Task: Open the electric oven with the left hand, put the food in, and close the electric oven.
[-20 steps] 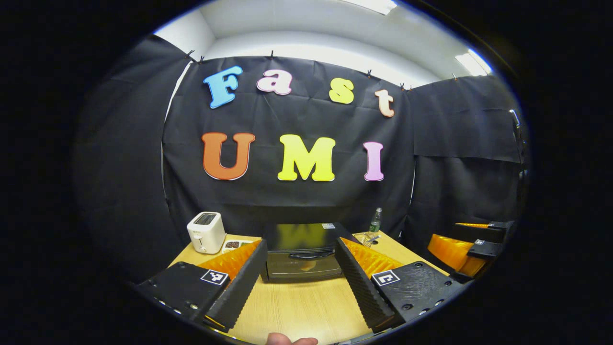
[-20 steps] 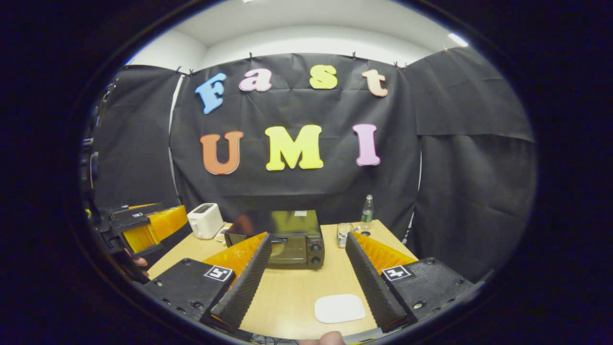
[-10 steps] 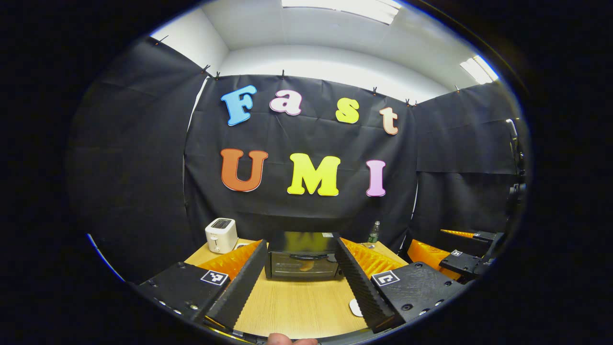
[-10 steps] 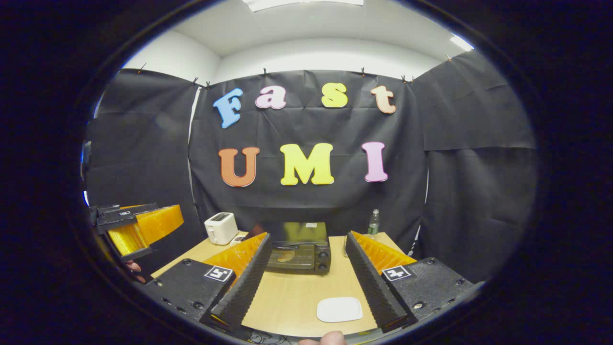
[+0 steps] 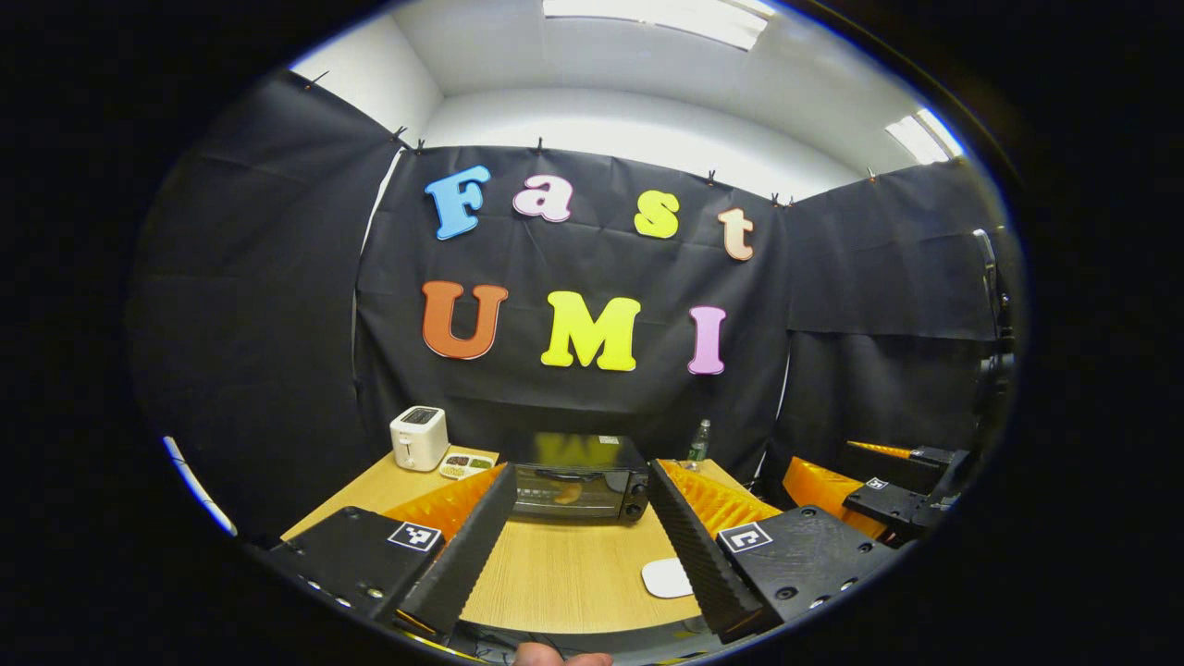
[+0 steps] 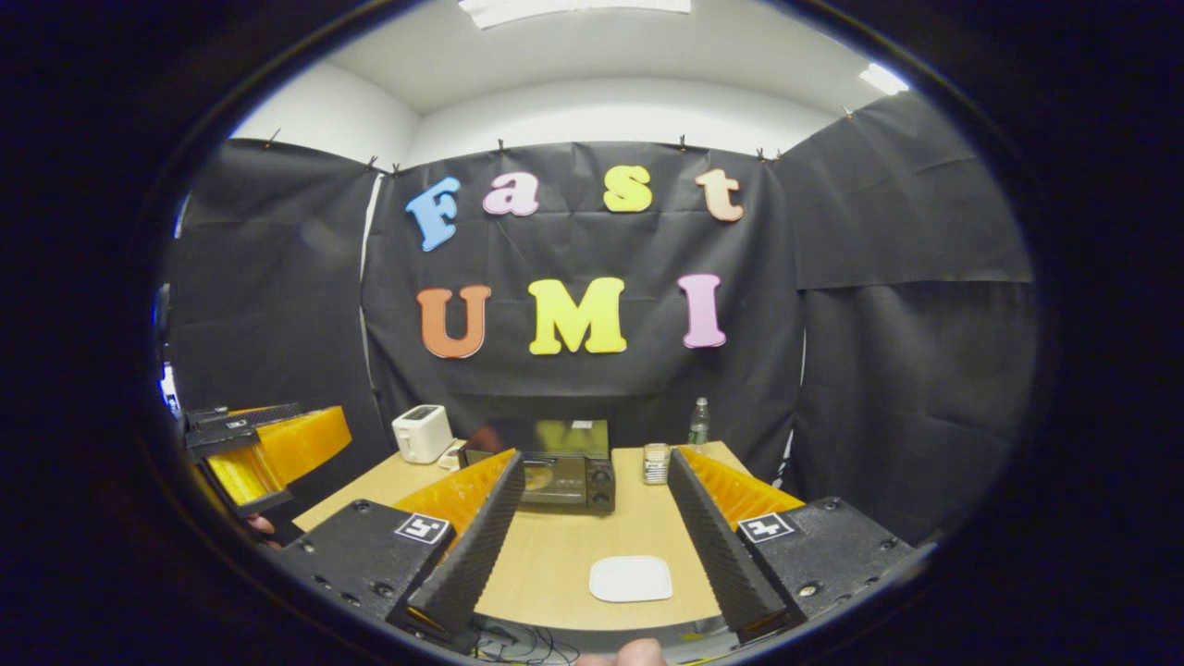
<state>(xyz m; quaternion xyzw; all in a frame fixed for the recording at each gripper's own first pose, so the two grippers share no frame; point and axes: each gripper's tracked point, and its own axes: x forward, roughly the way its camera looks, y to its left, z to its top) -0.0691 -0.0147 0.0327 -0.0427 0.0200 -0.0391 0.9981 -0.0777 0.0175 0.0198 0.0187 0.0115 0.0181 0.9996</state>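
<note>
The black electric oven [image 5: 575, 483] stands at the back middle of the wooden table [image 5: 564, 583] with its door closed. An orange-brown piece of food [image 5: 567, 495] shows through the glass. My left gripper [image 5: 580, 469] is open and empty, held back near the table's front edge, well away from the oven. In the right gripper view the oven [image 6: 553, 470] sits left of centre. My right gripper [image 6: 596, 457] is open and empty too, above a white plate [image 6: 631, 578]. The left gripper [image 6: 264, 444] shows at the far left, and the right gripper [image 5: 879, 490] at the far right of the left gripper view.
A white toaster [image 5: 418, 437] and a small tray of food [image 5: 465, 463] stand left of the oven. A bottle [image 6: 698, 424] and a glass jar [image 6: 656, 462] stand to its right. The white plate [image 5: 666, 578] lies near the front edge. Cables [image 6: 518, 638] hang below the table edge.
Both grippers have drawn back from the oven towards the table's front edge, so the oven looks smaller and farther. Both stayed open and empty.
</note>
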